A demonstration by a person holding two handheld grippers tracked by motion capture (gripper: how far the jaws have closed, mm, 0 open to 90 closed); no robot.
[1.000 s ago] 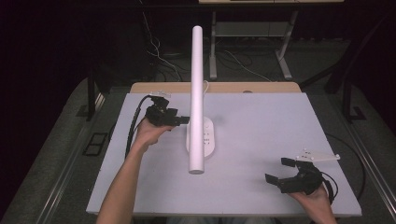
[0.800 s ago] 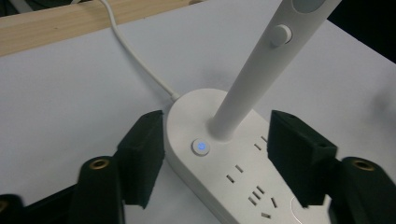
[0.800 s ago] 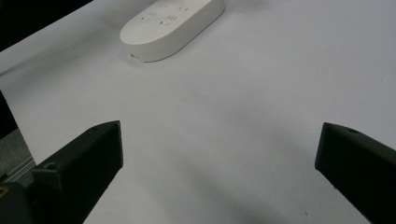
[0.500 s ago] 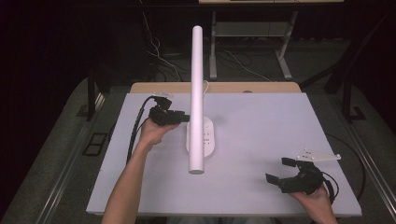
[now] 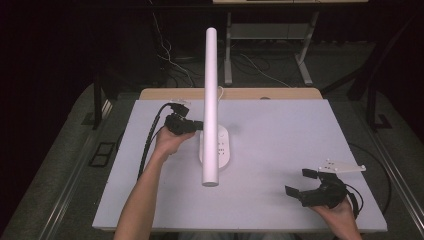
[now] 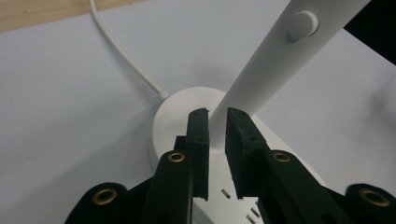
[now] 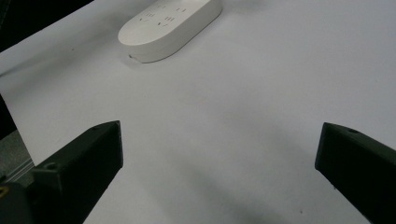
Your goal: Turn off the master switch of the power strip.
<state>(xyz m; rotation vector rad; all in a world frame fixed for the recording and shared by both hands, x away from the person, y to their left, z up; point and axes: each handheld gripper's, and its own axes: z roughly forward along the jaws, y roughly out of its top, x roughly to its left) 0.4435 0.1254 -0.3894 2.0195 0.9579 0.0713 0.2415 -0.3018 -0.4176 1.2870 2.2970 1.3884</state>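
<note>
Left tongs [image 6: 217, 122] just closed onto lamp stem [image 6: 261, 79]; right tongs [image 7: 219, 154] wide open, empty, unmoved.

Looks like smooth white plastic on the lamp [image 5: 210, 100], satin rather than glossy, same for its base [image 6: 187, 105] and rubbery cord [image 6: 123, 56]. Matt pale sheet on the table [image 5: 280, 135], slightly soft-looking, with a bare wood edge [image 6: 42, 11] at the back. Matt black plastic on the left gripper [image 6: 217, 135] and right gripper [image 7: 219, 154], plus shiny brass inserts [image 6: 177, 157].
</note>
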